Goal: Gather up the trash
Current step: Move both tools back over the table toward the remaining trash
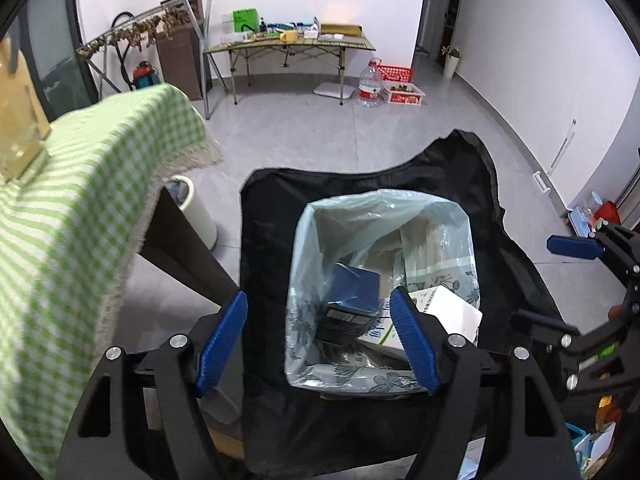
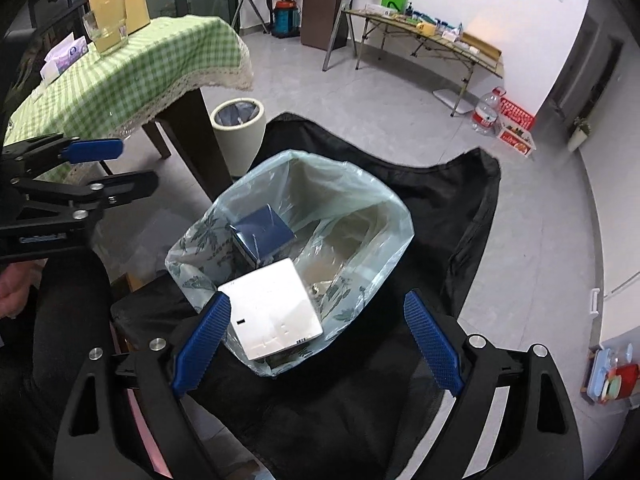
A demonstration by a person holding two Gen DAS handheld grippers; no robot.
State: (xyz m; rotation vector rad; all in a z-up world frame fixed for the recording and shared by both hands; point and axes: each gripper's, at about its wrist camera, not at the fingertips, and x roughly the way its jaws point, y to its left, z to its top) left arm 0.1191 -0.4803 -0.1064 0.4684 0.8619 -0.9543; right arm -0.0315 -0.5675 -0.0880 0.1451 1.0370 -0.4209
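Observation:
A pale blue plastic trash bag [image 1: 380, 216] stands open on a black cloth [image 1: 272, 216]. Inside lie a dark blue box [image 1: 358, 286] and a white carton [image 1: 444, 312]. The bag [image 2: 360, 208], blue box [image 2: 264, 232] and white carton [image 2: 272, 304] also show in the right wrist view. My left gripper [image 1: 320, 340] is open and empty, hovering over the bag's near-left side. My right gripper [image 2: 316, 340] is open and empty above the bag's near edge, over the white carton. The left gripper [image 2: 104, 168] also shows at the left of the right wrist view.
A table with a green checked cloth [image 2: 120, 72] stands to the left, with a glass [image 2: 106, 36] and tissue pack [image 2: 66, 54] on it. A cream waste bin [image 2: 238, 132] sits beside its leg. A folding table [image 1: 292, 42], water jug [image 1: 370, 82] and red crates [image 1: 400, 88] are far back.

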